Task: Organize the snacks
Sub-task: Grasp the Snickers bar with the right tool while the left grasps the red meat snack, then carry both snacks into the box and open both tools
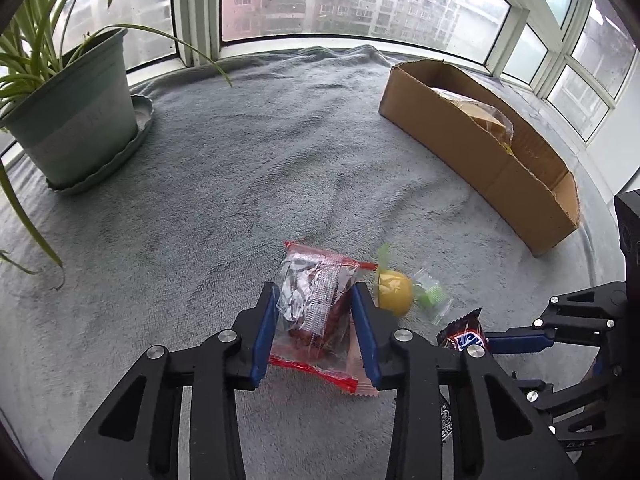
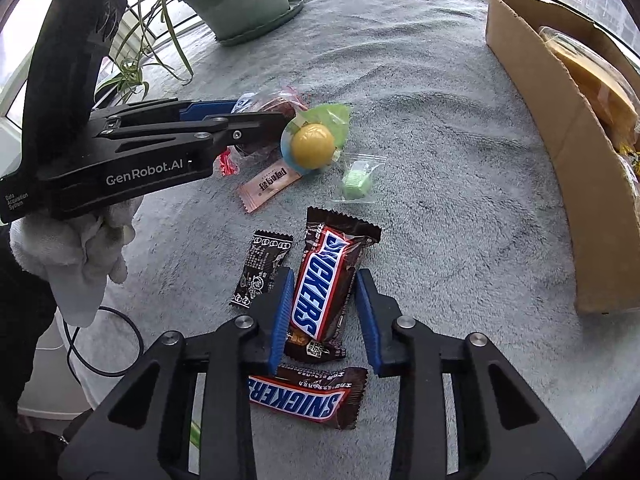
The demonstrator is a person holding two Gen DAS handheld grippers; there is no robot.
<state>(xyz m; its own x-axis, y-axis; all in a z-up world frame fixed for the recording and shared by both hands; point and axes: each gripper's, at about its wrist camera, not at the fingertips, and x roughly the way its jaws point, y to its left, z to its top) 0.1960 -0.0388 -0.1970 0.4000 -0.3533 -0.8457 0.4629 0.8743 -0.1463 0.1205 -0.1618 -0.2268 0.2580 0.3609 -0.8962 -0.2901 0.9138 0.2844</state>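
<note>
My left gripper point(image 1: 316, 300) is open, its blue pads on either side of a red-edged clear snack packet point(image 1: 316, 312) lying on the grey blanket; it also shows in the right wrist view point(image 2: 256, 114). My right gripper point(image 2: 324, 284) is open around an upright Snickers bar point(image 2: 320, 284), pads close to its sides. A second Snickers point(image 2: 304, 396) lies below it, a small black packet point(image 2: 260, 268) to its left. A yellow ball candy point(image 2: 312, 146), a green candy point(image 2: 356, 182) and a pink sachet point(image 2: 268, 186) lie between the grippers.
A cardboard box point(image 1: 480, 152) with a bagged snack point(image 1: 484, 116) inside stands at the right, also in the right wrist view point(image 2: 560, 140). A potted plant point(image 1: 76, 112) stands at the left on the blanket point(image 1: 240, 160). Windows run behind.
</note>
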